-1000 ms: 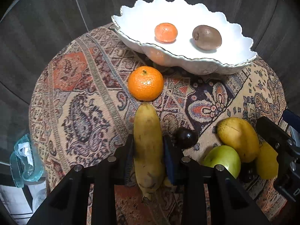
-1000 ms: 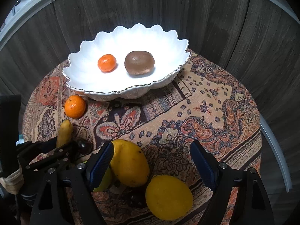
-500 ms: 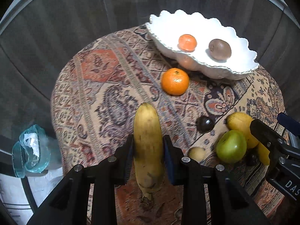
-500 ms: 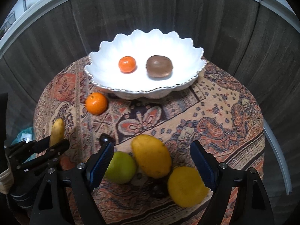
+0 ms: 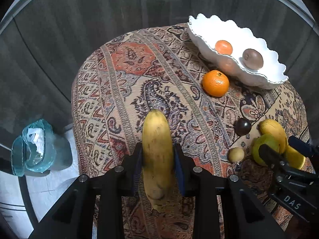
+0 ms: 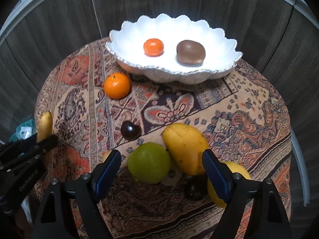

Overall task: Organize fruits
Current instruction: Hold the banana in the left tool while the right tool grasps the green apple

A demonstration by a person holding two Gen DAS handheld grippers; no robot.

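My left gripper [image 5: 157,155] is shut on a yellow banana [image 5: 156,149] and holds it above the patterned table [image 5: 127,83]. A white scalloped bowl [image 6: 223,45] at the back holds a small mandarin [image 6: 153,46] and a kiwi [image 6: 191,51]. An orange [image 6: 117,85] lies just in front of the bowl. My right gripper [image 6: 161,168] stands open above a green apple [image 6: 149,165] and a mango [image 6: 185,148]. A lemon [image 6: 237,171] lies behind its right finger.
A dark plum [image 6: 130,130] sits left of the mango, a second dark fruit [image 6: 194,189] near the lemon, and a small pale fruit [image 5: 236,154] by the apple. A blue-green bag [image 5: 35,147] lies on the floor beside the table. Dark wood panels stand behind.
The left gripper has carried the banana leftward, away from the bowl and the other fruit. The right gripper has shifted left, from over the mango and lemon to over the apple and mango.
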